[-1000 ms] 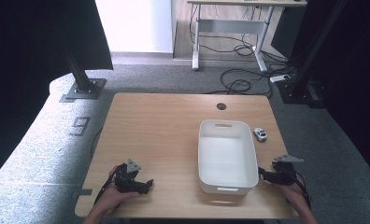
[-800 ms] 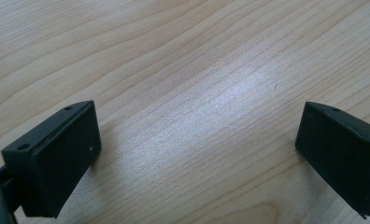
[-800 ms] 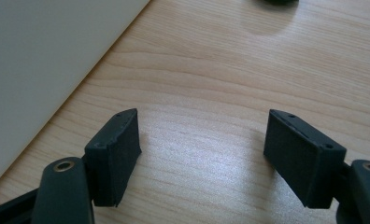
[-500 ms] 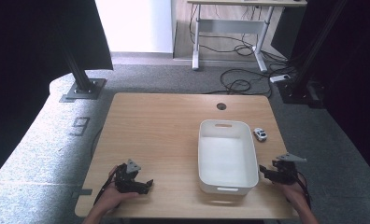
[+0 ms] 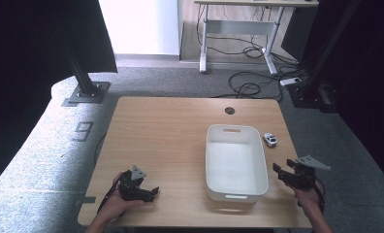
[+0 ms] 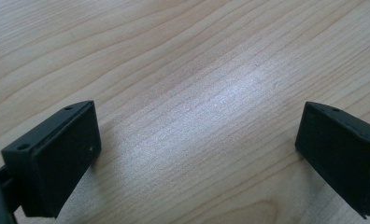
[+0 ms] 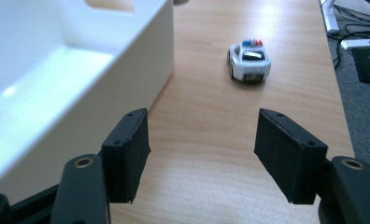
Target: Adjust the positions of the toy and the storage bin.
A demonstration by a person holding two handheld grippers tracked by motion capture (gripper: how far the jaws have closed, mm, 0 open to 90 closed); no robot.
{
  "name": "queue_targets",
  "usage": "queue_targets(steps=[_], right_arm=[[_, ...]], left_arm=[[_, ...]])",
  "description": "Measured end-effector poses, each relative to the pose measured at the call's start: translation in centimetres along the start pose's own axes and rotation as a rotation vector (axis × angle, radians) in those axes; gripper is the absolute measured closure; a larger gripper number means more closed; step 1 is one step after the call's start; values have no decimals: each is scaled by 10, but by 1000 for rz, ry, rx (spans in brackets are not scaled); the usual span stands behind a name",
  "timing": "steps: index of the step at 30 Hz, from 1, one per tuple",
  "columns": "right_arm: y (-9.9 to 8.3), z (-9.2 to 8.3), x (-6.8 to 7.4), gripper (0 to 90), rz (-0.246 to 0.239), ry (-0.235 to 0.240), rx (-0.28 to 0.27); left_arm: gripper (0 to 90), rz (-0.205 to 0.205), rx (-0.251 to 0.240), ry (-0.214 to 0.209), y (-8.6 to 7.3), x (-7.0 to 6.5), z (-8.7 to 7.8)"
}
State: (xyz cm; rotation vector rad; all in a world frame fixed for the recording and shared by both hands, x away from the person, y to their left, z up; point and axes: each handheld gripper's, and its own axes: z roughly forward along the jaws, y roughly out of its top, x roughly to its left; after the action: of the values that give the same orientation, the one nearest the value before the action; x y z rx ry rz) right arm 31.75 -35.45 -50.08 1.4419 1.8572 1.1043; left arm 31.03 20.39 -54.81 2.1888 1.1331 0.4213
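A small white toy police car (image 7: 249,60) with red and blue roof lights stands on the wooden table (image 5: 170,136), right of a white plastic bin (image 5: 236,162). The car (image 5: 270,140) is ahead of my right gripper (image 7: 206,149). That gripper is open, its jaws have just been closing a little, and nothing is between them. It hovers by the bin's (image 7: 57,84) near right corner, where a hand holds the right gripper (image 5: 280,173). My left gripper (image 6: 197,149) is open wide over bare wood. A hand rests the left gripper (image 5: 149,191) near the table's front left edge.
The bin looks empty and has handle slots at both ends. A round cable hole (image 5: 230,110) is at the table's back. The table's right edge runs close beside the car. Grey carpet, cables and black stands surround the table.
My right gripper has lifted slightly off the table beside the bin. The left hand and gripper have stayed where they were.
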Motion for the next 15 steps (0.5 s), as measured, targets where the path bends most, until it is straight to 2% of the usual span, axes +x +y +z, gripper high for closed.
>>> queue_targets(steps=[15], right_arm=[[10, -9, 7, 346, 8, 38, -26]], left_arm=[[3, 2, 0, -2, 0, 0, 0]])
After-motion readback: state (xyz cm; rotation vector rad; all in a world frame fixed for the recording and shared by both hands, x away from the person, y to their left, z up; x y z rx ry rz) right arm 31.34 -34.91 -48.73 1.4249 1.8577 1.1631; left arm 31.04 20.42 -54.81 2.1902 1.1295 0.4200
